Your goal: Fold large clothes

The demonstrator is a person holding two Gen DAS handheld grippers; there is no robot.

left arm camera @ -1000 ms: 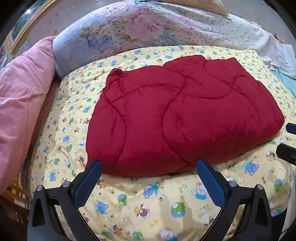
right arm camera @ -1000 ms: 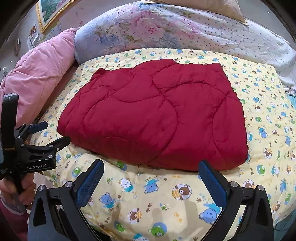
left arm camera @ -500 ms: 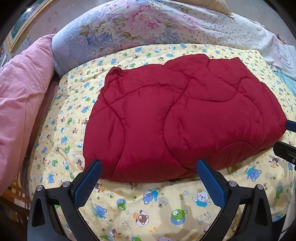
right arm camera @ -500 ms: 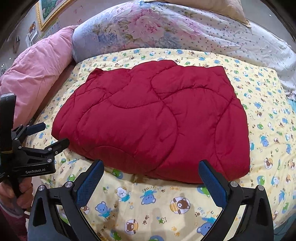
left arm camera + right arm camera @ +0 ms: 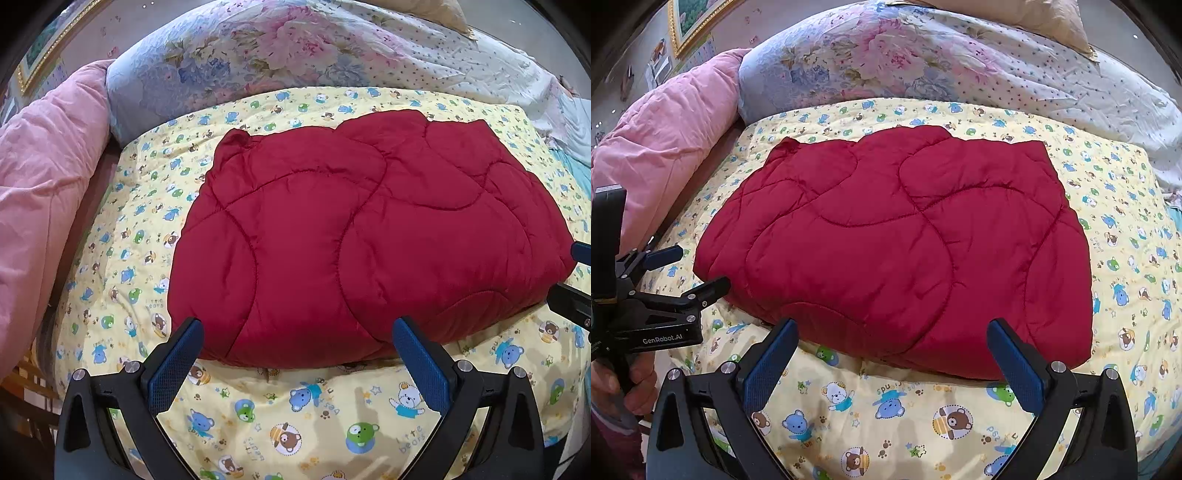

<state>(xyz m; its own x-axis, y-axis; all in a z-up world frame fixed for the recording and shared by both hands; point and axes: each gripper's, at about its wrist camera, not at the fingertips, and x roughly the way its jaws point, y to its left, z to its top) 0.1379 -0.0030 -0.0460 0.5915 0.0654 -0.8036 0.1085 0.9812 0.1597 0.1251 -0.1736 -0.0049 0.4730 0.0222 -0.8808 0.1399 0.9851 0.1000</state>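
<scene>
Red quilted garment [image 5: 362,240] lies folded on the bear-print sheet [image 5: 295,417].

Dark red quilted padded garment [image 5: 354,243] [image 5: 897,251], folded into a thick rough rectangle, curved stitch lines across its top, lying flat on the yellow bear-print sheet [image 5: 295,417] [image 5: 905,413]

The thick red quilted garment [image 5: 369,236] is folded, so its under layers and the yellow bear-print bed sheet [image 5: 295,424] beneath it are hidden. In the left view the right tongs [image 5: 576,280] are cut off by the picture's edge, with only two tips showing. The gold-framed picture [image 5: 690,18] is cut off at the top. The hand [image 5: 620,384] holding the left tongs [image 5: 687,271] is partly out of view.
</scene>
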